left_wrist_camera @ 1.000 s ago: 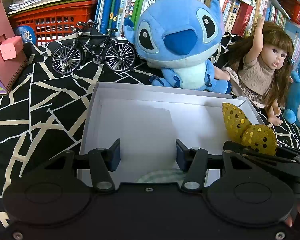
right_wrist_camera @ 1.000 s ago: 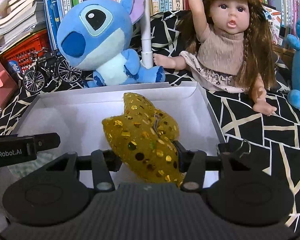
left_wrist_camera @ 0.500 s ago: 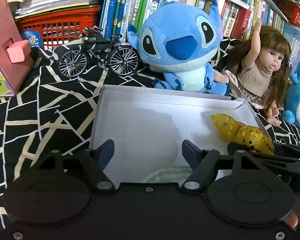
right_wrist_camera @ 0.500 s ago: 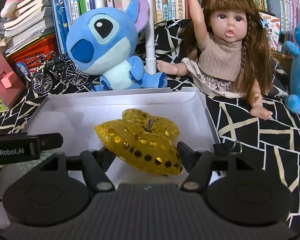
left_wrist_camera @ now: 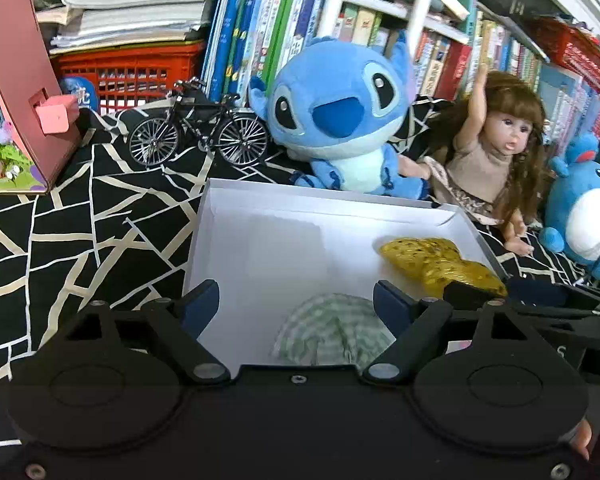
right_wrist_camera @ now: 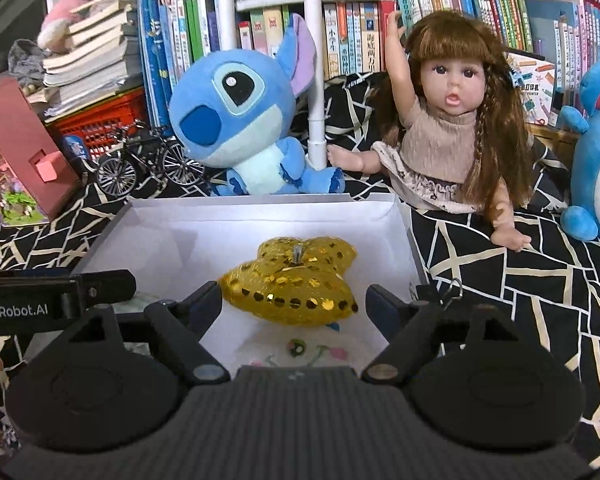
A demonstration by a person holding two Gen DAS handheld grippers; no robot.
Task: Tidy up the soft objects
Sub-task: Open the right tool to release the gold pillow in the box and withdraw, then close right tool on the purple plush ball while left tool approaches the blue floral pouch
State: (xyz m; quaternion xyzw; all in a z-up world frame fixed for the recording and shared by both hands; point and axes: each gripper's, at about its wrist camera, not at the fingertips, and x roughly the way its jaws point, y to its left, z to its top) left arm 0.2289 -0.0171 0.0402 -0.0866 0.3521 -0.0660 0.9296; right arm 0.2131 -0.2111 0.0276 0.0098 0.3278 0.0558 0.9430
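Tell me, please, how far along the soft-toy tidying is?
Done: the gold sequined toy and a green striped one lie in the white box. In hand: nothing; both grippers' jaws are opening, clear of them. Left, perhaps: the blue plush outside.

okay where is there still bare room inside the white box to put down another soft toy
The white box is bare across its left half and far side, between its left wall and the gold sequin pouch. The near edge is crowded: the green checked cloth lies there, with the pouch filling the right side.
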